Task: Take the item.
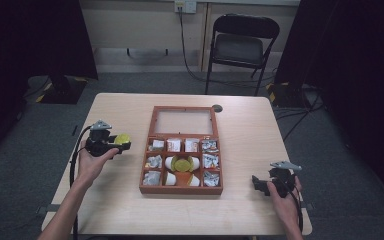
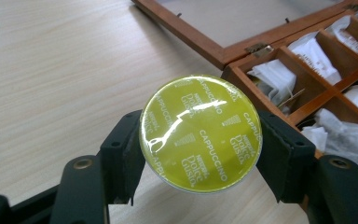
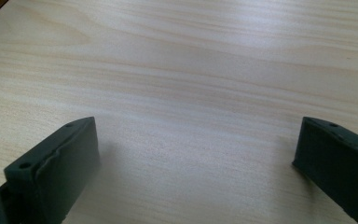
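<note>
My left gripper [image 1: 120, 144] is shut on a yellow-green coffee capsule [image 2: 200, 133] with a foil lid that reads CAPPUCCINO. It hangs left of the open wooden box [image 1: 181, 190], over bare table; the capsule [image 1: 122, 138] shows as a yellow spot in the high view. The box has several compartments with white sachets [image 1: 158, 145], white capsules [image 1: 195, 163] and another yellow-green capsule [image 1: 182, 163] in the middle. In the left gripper view the box's corner [image 2: 242, 65] lies just beyond the held capsule. My right gripper [image 1: 258, 184] rests near the table's front right, open, nothing between its jaws [image 3: 196, 163].
The box's glass lid [image 1: 184, 121] lies flat behind the compartments. A small dark disc [image 1: 217, 108] sits at the table's back edge. A black folding chair [image 1: 240, 47] stands beyond the table. Bare wood [image 1: 115, 200] lies left and right of the box.
</note>
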Available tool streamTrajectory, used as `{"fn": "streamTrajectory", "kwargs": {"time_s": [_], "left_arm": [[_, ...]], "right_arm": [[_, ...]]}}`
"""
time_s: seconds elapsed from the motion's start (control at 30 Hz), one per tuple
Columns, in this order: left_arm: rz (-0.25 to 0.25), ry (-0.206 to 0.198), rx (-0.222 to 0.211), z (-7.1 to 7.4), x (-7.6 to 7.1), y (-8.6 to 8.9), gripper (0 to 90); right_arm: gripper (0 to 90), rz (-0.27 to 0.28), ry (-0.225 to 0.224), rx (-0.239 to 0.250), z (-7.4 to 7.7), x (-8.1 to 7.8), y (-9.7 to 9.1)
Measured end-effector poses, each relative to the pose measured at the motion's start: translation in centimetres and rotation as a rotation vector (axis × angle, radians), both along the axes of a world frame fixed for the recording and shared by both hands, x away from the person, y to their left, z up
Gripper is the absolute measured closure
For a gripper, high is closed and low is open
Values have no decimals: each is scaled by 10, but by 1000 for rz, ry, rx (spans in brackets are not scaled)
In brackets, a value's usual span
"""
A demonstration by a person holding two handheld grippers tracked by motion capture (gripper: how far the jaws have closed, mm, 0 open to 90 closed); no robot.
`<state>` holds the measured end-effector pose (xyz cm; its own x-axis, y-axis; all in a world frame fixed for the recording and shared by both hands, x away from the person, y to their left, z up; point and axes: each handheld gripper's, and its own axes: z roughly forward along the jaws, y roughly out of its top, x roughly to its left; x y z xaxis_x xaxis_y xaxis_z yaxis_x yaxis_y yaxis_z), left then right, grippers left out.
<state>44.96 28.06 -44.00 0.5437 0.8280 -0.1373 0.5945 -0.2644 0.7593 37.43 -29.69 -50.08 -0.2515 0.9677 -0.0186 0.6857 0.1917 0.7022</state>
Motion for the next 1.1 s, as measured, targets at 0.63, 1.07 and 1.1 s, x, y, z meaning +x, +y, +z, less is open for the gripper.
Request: {"fn": "streamTrajectory", "kwargs": {"time_s": [0.63,1.07,1.1], "left_arm": [[-27,70,103,-23,6,-12,380],[-60,111,141,-38,9,-22,379],[-63,109,136,-38,9,-22,378]], "right_arm": [[0,3,0,0,0,0,0],[0,3,0,0,0,0,0],[0,2,0,0,0,0,0]]}}
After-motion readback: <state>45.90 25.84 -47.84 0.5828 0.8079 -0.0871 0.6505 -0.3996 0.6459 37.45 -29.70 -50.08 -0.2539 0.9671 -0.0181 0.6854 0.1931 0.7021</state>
